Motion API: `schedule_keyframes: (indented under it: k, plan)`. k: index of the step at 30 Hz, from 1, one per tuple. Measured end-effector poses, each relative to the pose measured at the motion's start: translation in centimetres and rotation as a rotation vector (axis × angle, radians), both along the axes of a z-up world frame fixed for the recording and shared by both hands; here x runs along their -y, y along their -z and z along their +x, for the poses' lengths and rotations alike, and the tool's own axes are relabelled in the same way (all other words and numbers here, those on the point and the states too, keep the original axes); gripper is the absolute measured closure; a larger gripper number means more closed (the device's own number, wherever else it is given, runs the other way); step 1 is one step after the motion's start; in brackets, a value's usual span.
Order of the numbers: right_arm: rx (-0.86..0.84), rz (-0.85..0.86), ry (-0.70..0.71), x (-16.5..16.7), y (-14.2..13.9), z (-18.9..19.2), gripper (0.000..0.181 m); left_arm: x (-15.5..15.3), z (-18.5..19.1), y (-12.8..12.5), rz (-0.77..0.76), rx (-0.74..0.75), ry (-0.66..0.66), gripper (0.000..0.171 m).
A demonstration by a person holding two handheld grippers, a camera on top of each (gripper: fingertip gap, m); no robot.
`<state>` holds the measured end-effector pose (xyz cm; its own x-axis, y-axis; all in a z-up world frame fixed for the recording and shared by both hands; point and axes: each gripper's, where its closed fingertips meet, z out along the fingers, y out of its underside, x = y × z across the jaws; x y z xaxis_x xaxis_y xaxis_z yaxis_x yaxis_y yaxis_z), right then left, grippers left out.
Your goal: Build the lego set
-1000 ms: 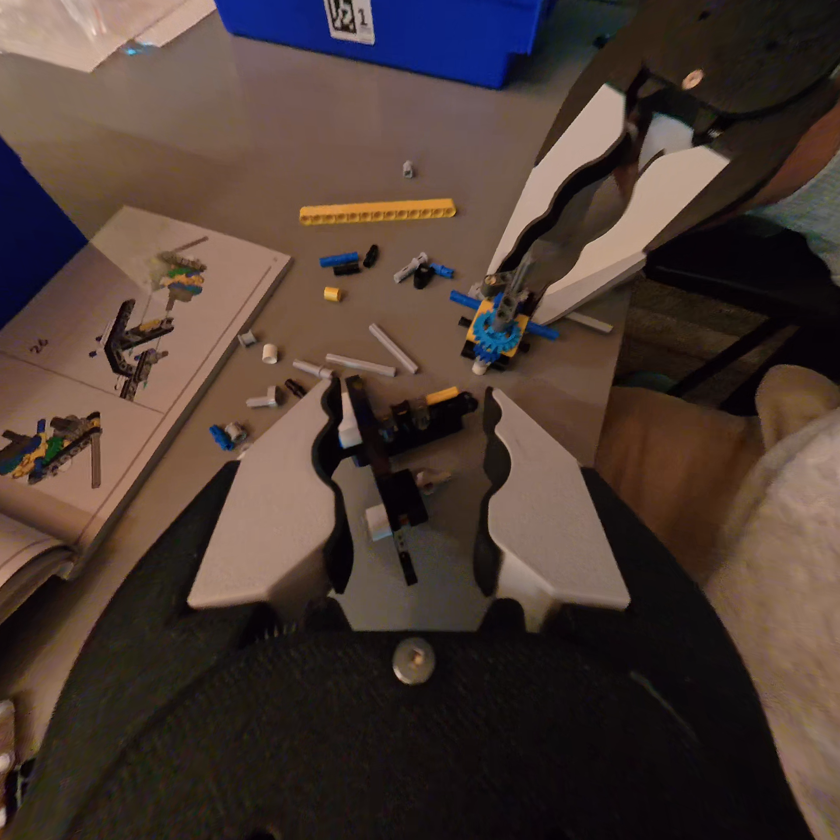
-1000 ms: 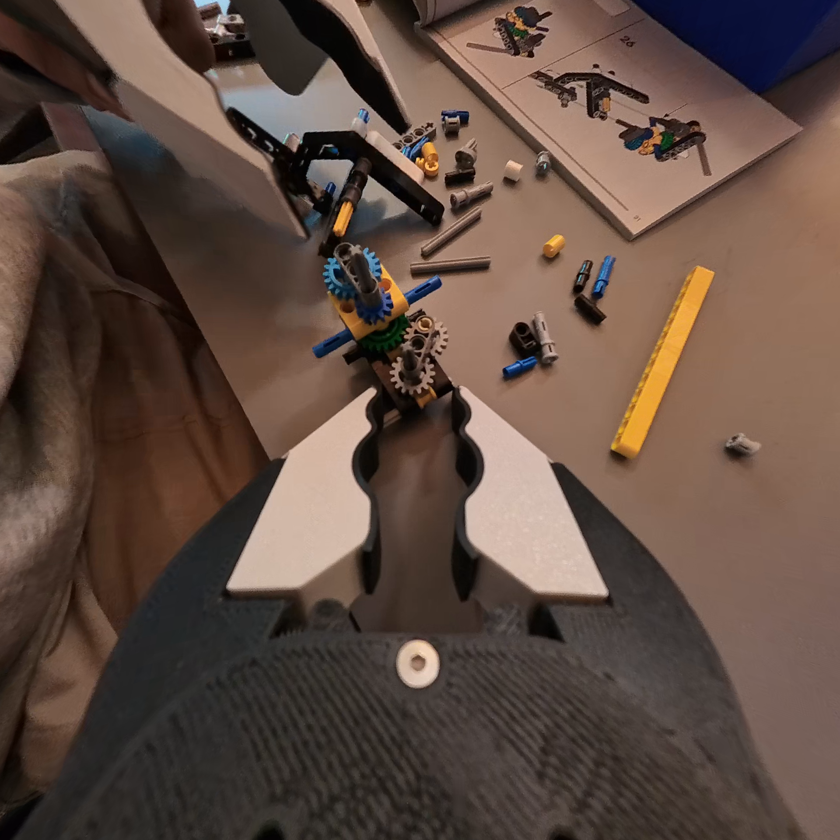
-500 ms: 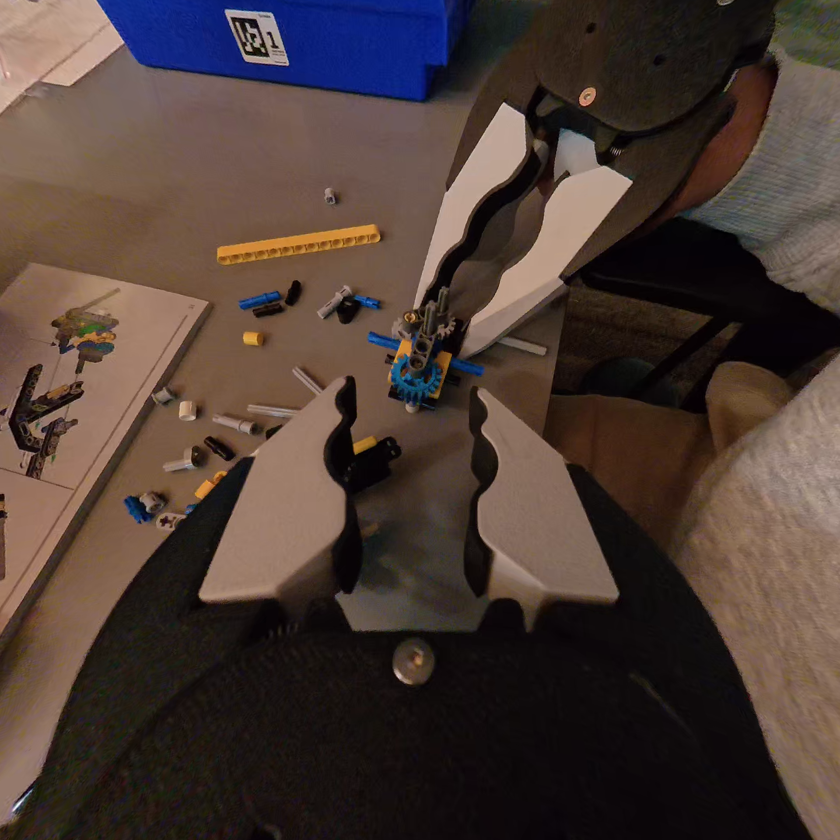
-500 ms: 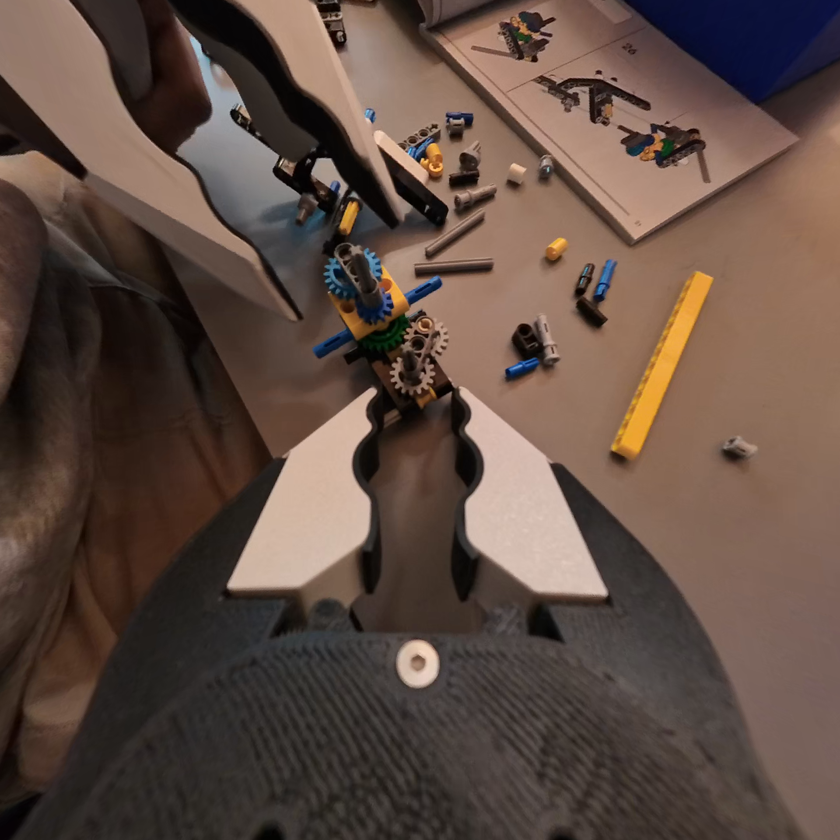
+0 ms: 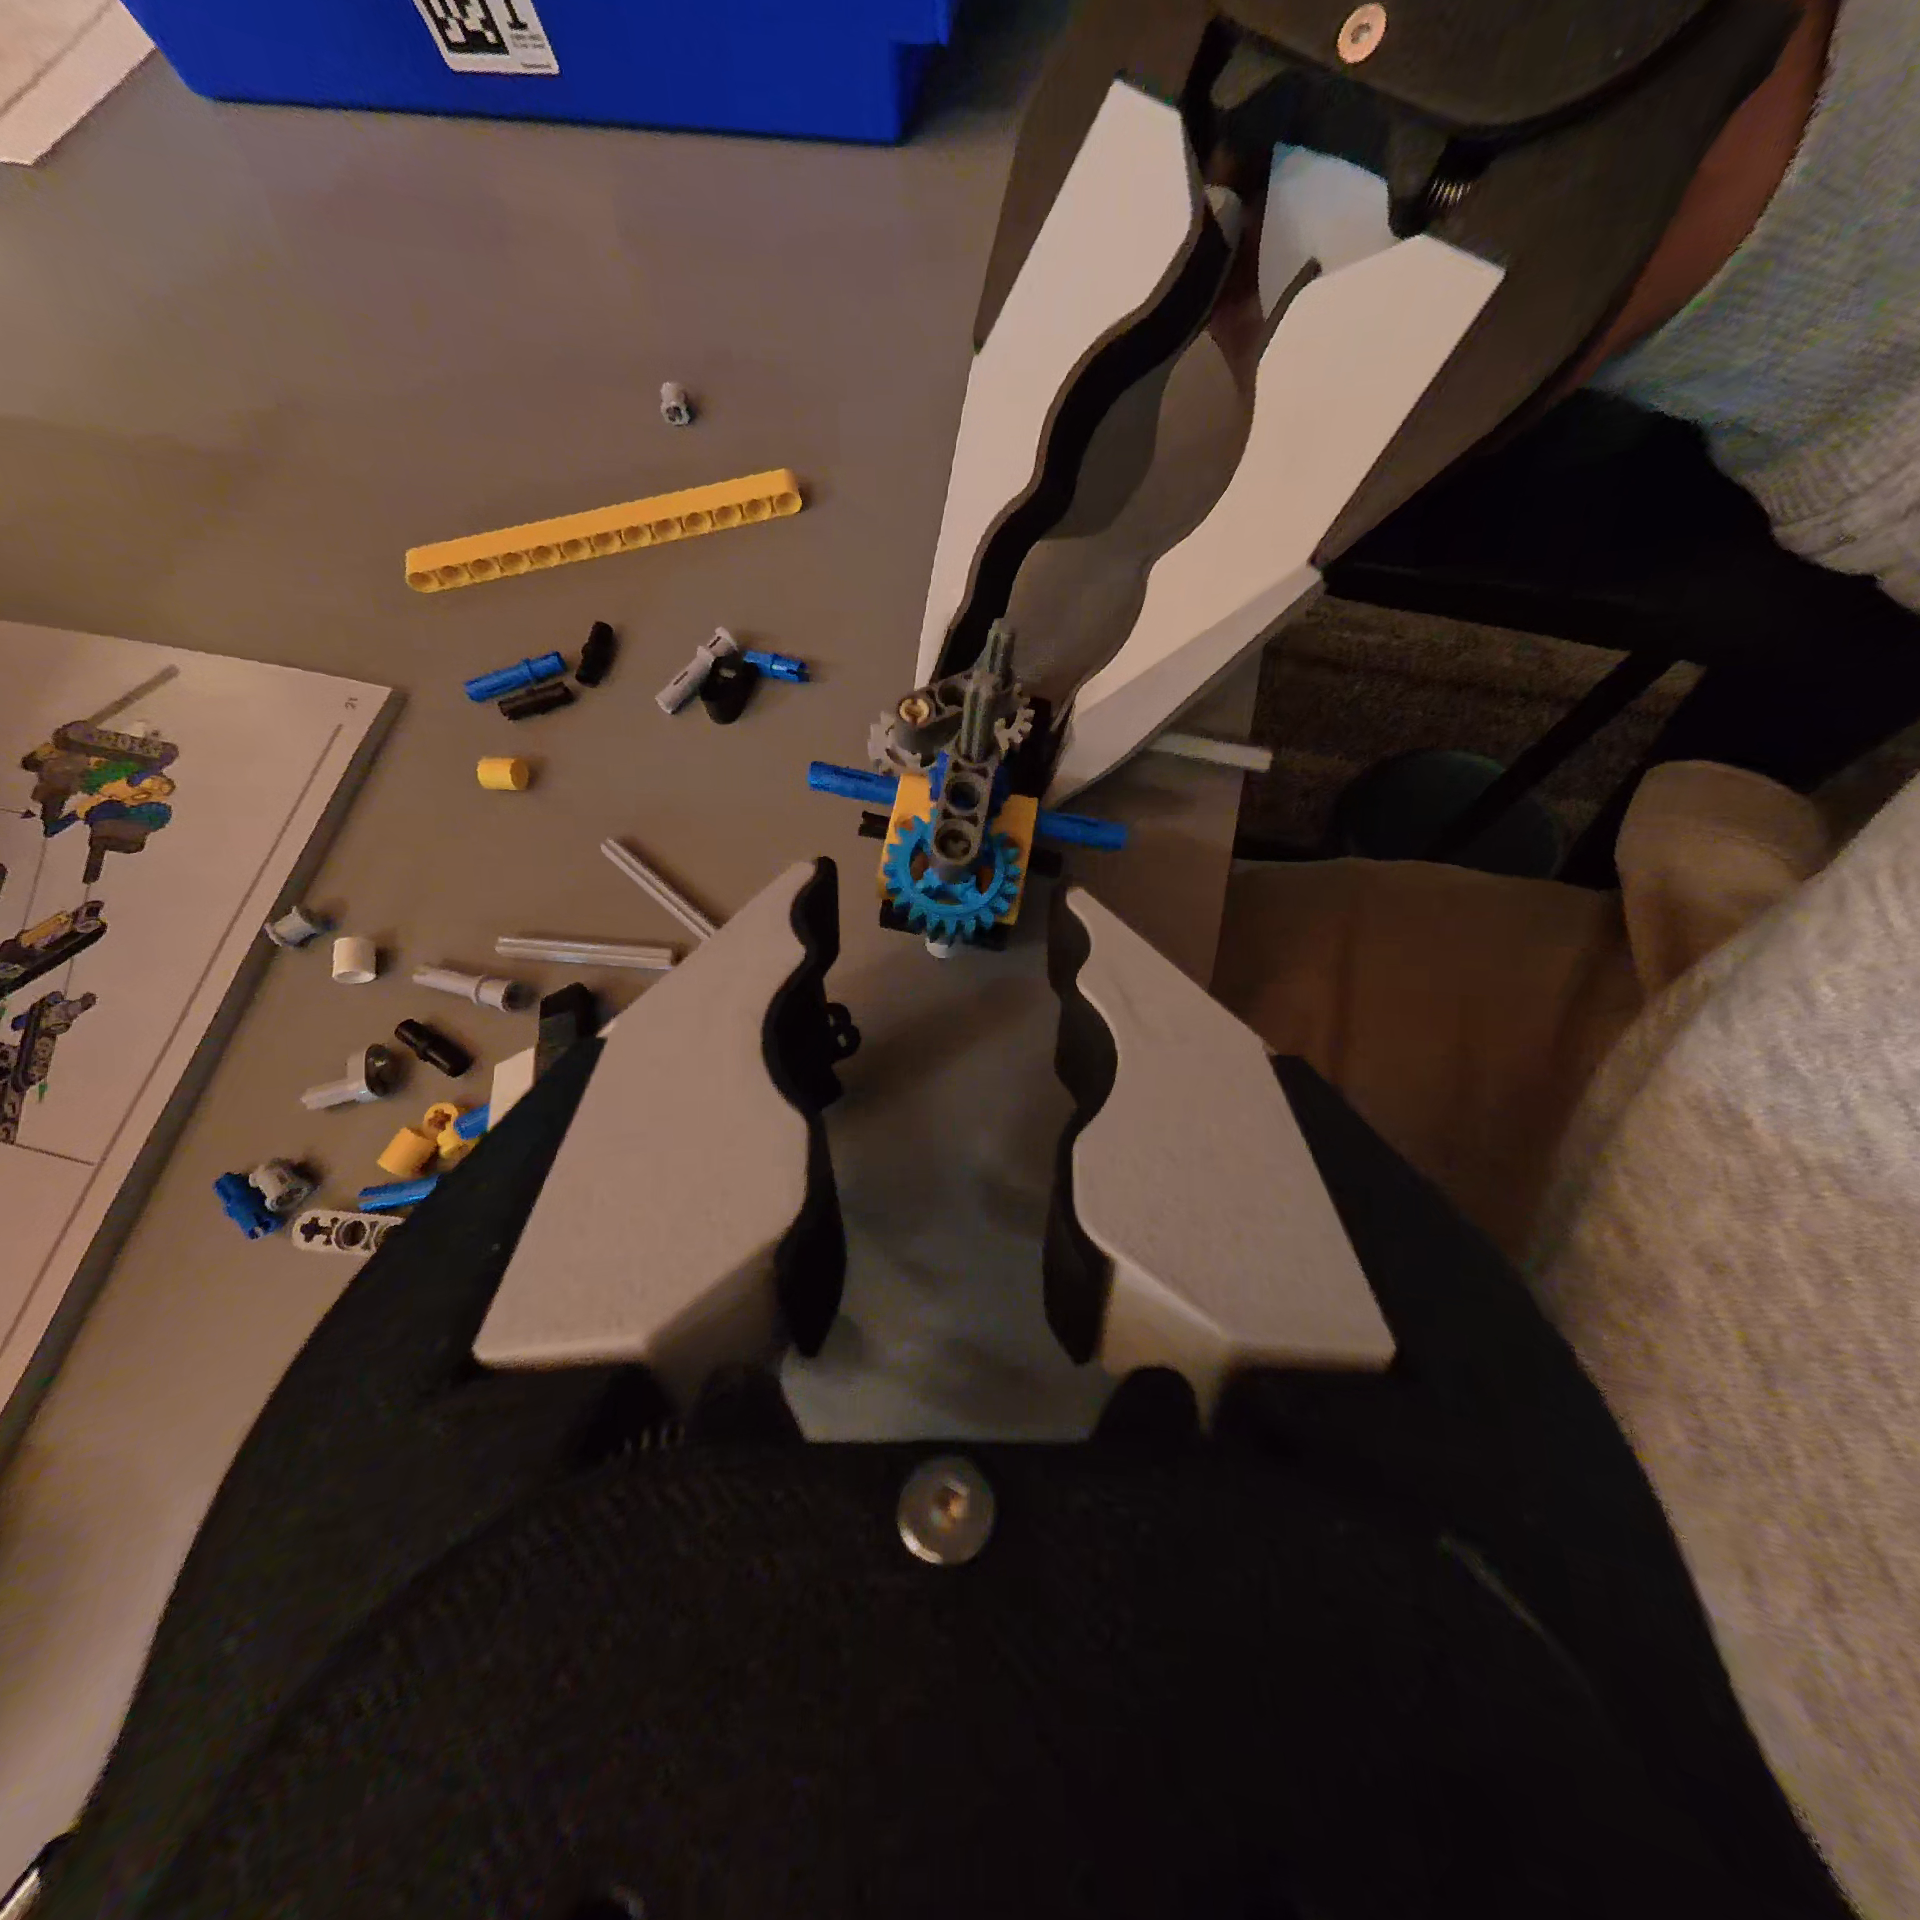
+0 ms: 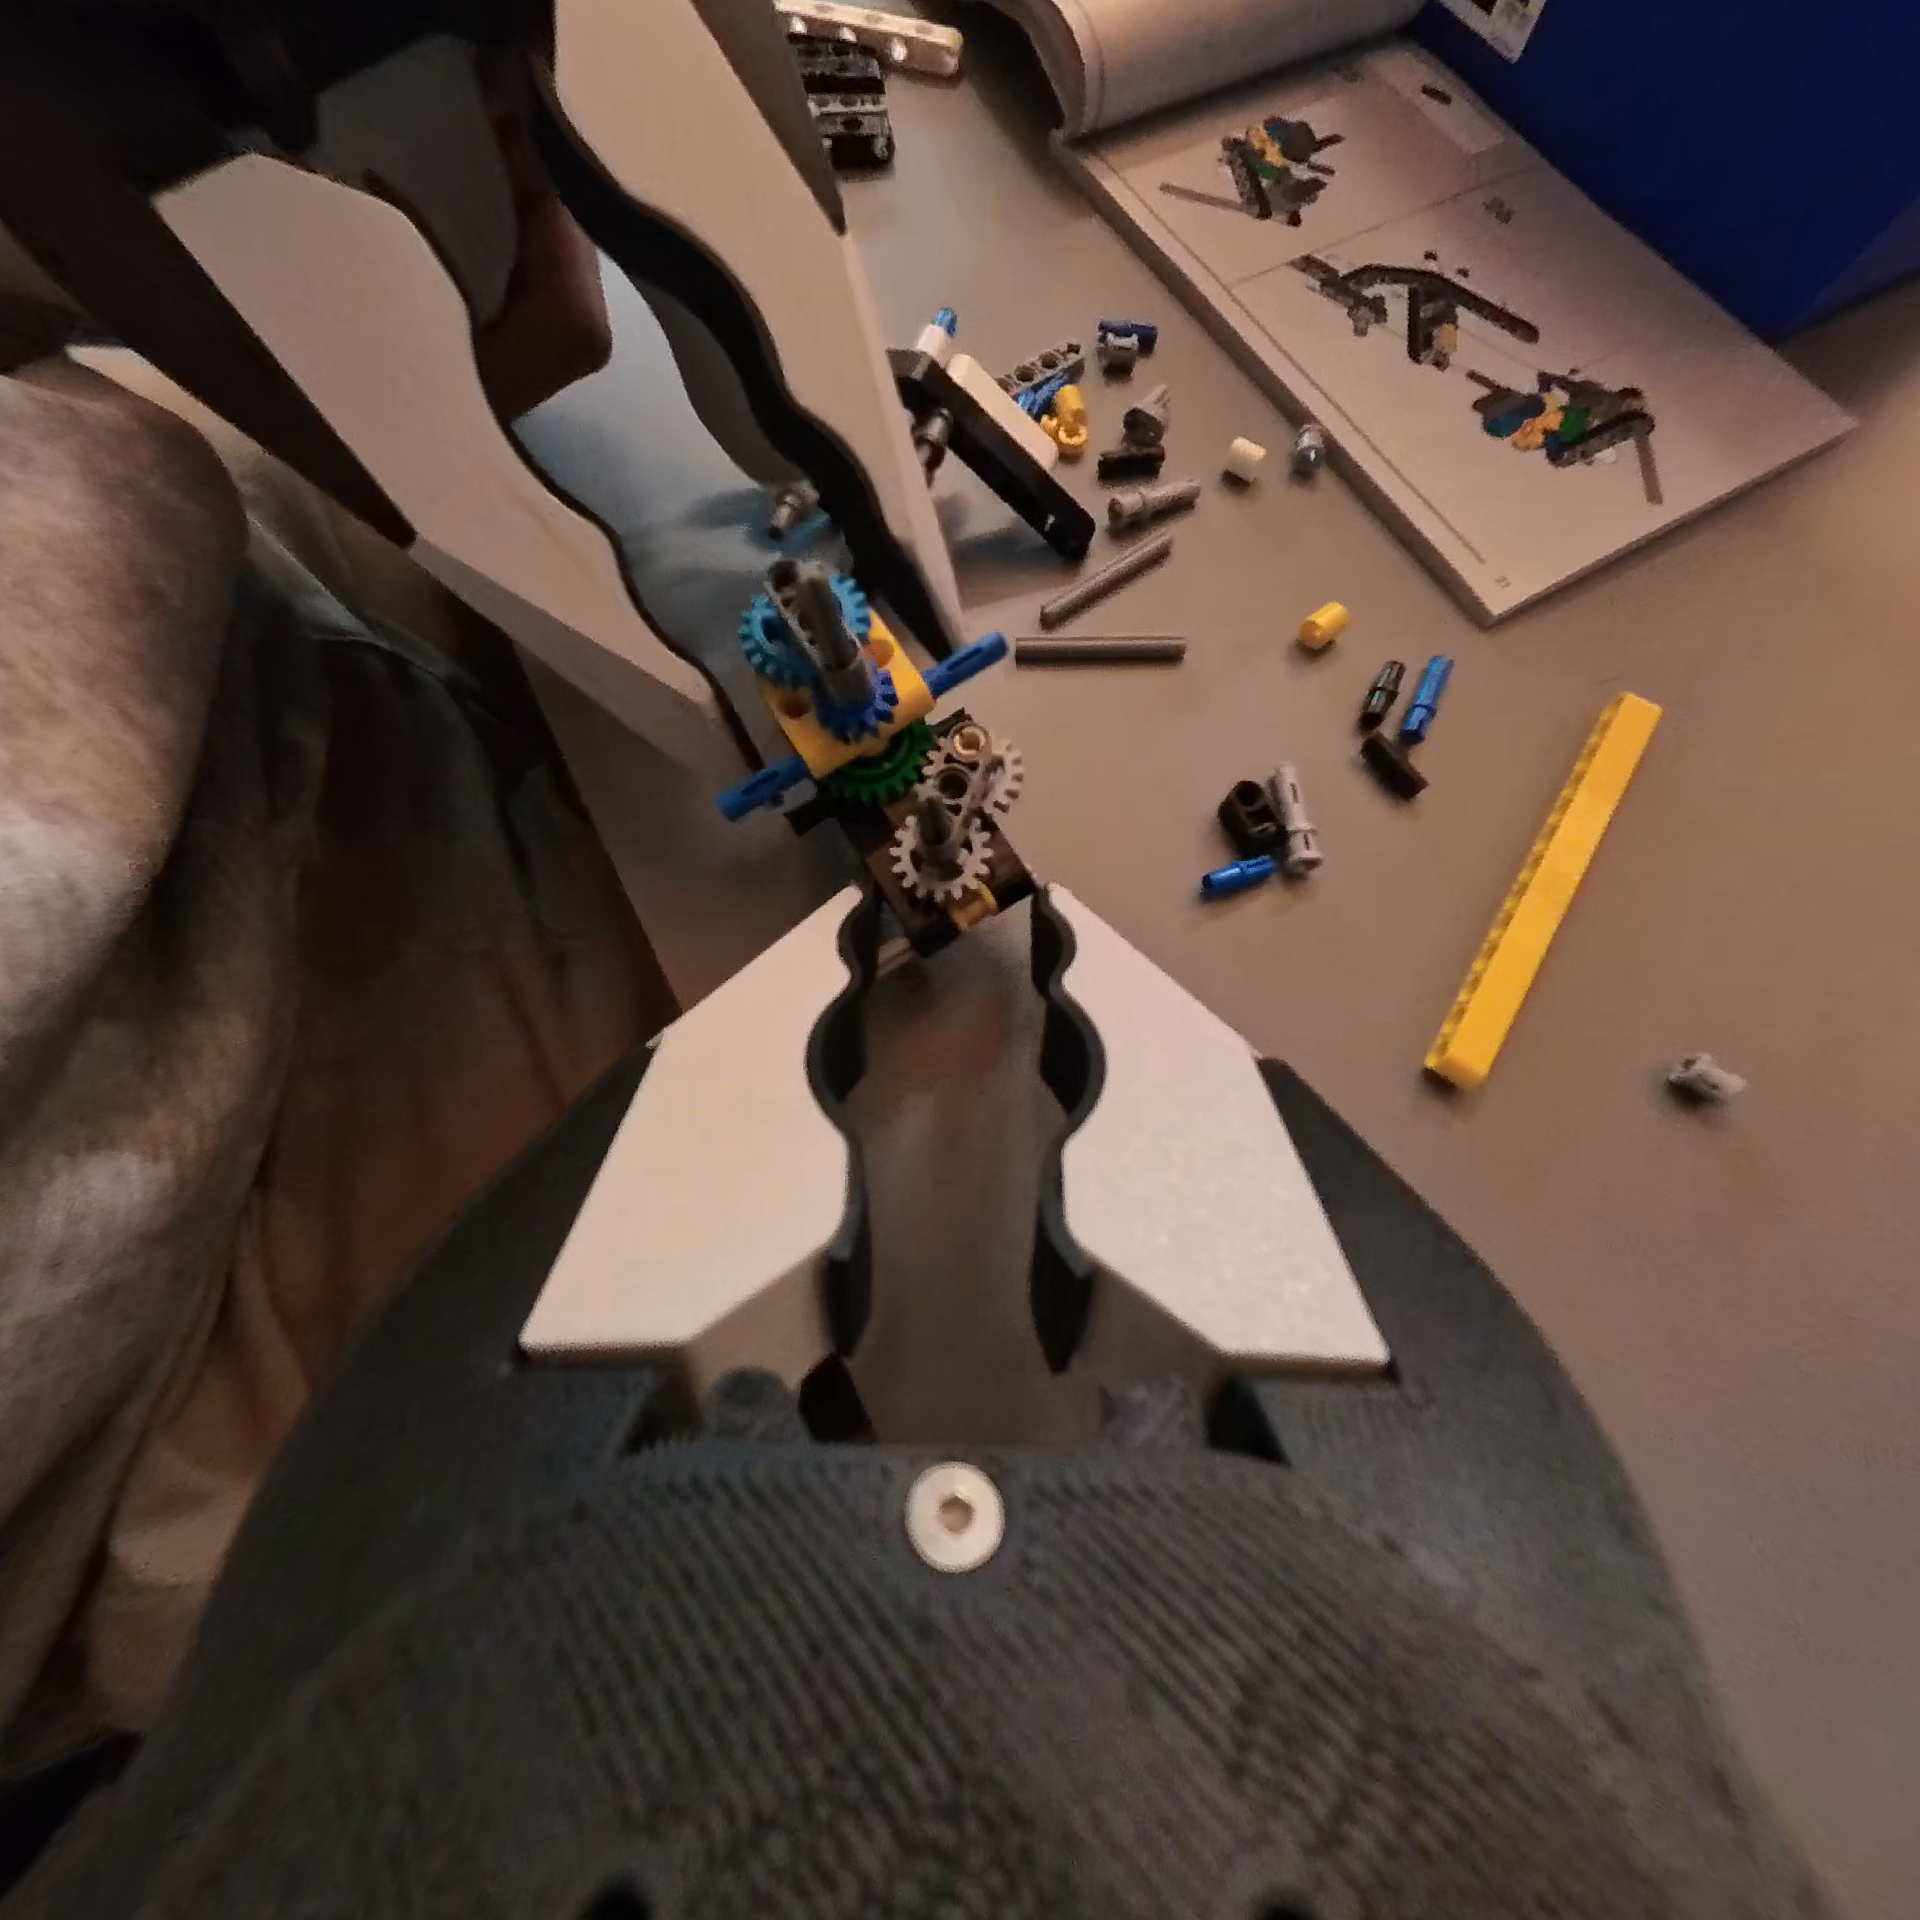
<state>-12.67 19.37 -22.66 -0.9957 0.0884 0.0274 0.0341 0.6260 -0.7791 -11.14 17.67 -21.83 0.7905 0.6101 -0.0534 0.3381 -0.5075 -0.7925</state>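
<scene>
Lego gear assembly sits on desk near its edge, base clenched in right gripper jaws. Left gripper, jaws released & empty, has swung off black frame to just short of assembly — prob. next grab.

Left claw, fingers spread, empty, at frame centre. Just above it, right claw grips gear assembly. Yellow beam lies on surface, upper left.
</scene>
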Motion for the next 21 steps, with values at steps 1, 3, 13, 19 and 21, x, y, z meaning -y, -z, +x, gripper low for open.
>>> schedule_keyframes:
  k: [1, 3, 13, 19, 21]
  plan:
    - [-0.001, -0.006, -0.003, 0.0, -0.2, 0.1, 0.154, 0.0, 0.0, 0.0, -0.001, -0.009, 0.002, 0.137]
    - [-0.003, -0.016, -0.007, 0.0, -0.4, 0.1, 0.153, -0.2, 0.1, -0.2, 0.001, -0.026, 0.013, 0.147]
    - [-0.015, -0.058, 0.000, 0.0, -1.4, -0.1, 0.152, -0.2, 0.0, -1.0, 0.063, -0.052, 0.007, 0.148]
    - [0.040, -0.213, 0.037, -0.1, -4.0, -0.7, 0.128, 0.3, -0.6, -2.1, 0.125, -0.080, -0.031, 0.148]
    - [0.087, -0.333, 0.054, -0.5, -6.1, -1.1, 0.126, 0.5, -0.8, -2.7, 0.168, -0.094, -0.052, 0.148]
